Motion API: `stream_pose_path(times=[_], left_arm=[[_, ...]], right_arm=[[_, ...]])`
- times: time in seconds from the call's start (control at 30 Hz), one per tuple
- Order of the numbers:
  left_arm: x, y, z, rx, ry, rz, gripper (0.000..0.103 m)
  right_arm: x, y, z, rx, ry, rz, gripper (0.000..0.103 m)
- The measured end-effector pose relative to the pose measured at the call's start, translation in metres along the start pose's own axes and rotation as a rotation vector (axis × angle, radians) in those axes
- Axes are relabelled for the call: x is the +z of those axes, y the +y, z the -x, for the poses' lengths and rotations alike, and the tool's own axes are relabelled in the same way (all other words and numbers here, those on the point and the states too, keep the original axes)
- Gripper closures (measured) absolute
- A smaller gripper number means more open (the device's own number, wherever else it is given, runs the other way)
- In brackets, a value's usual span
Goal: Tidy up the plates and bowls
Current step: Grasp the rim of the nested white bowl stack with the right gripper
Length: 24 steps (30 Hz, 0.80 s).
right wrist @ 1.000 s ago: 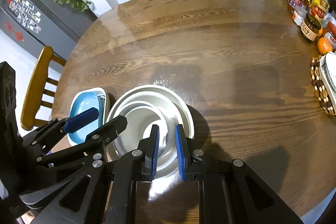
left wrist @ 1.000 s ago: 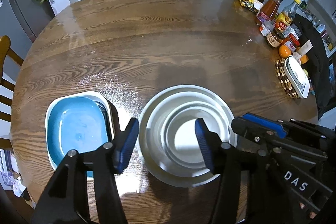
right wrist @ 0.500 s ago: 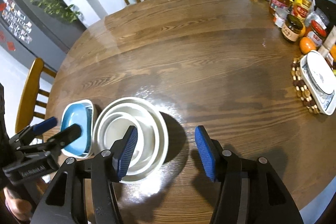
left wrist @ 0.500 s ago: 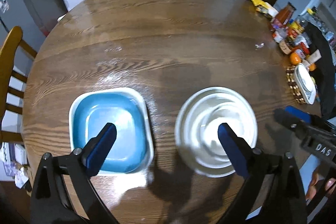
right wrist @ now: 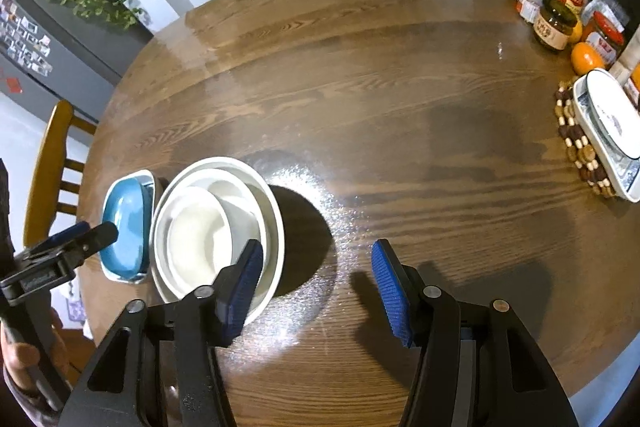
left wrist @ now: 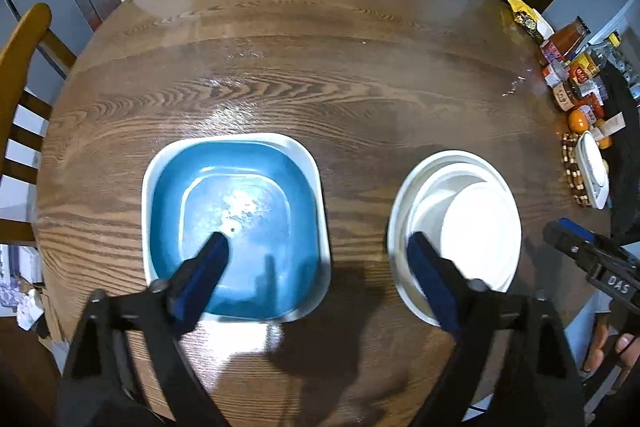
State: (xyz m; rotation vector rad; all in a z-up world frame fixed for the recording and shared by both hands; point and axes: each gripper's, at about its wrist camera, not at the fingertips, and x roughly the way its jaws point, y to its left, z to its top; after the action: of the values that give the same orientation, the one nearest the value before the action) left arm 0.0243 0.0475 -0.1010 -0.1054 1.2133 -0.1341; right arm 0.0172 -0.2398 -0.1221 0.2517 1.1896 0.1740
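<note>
White nested bowls (left wrist: 456,227) sit upright beside the blue square plates (left wrist: 236,223); left jaws closing empty, right jaws released.

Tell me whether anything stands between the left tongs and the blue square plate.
Nothing visible does. The left tongs hang directly over the blue square plate, jaws closing with only open air beneath them. The stack of white bowls sits apart to one side on the table, out of the path.
</note>
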Motion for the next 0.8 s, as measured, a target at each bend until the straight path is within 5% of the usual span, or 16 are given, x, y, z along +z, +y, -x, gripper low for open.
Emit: stream_pose_path(times=[0.23,0.53,0.8], left_arm=[[0.003,-0.003,-0.011,-0.044,0.038,0.016,0.047],[0.006,-0.004,-0.02,-0.14,0.107,0.053,0.047],[0.006,-0.008,-0.026,-0.111,0.115,0.038,0.047]], right_arm=[[0.0,0.001,-0.011,0.046,0.02,-0.002,0.065],[0.0,0.001,-0.022,0.137,0.071,-0.028,0.072],[-0.001,0.0,-0.029,0.123,0.093,-0.031,0.072]])
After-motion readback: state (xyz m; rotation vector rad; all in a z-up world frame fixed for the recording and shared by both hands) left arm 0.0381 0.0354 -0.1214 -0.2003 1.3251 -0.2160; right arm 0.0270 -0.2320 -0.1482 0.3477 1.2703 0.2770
